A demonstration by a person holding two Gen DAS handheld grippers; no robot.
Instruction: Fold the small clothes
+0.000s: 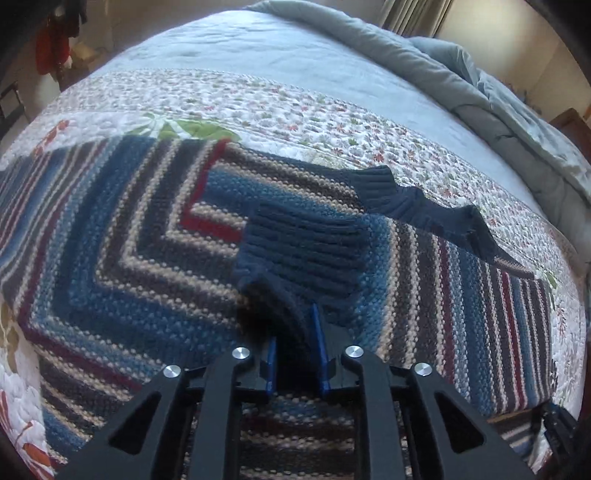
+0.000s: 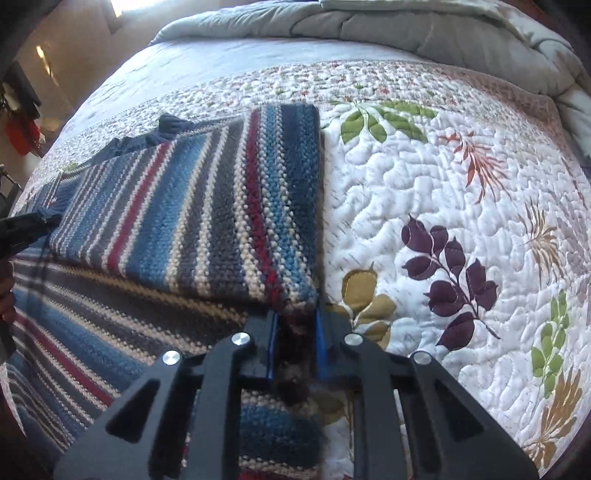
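While a striped knit sweater lies spread on the bed's floral quilt, both grippers clamp parts of it. Fingers of the left gripper stand nearly closed, pinching the navy ribbed cuff of a sleeve folded across the body. Fingers of the right gripper are likewise nearly closed on the corner of a folded-over striped panel, whose straight edge runs toward 12 o'clock. At 9 o'clock in the right view the other gripper shows dark. Open quilt stretches from 1 to 4 o'clock; a grey comforter is bunched along 12 o'clock at the bed's far edge.
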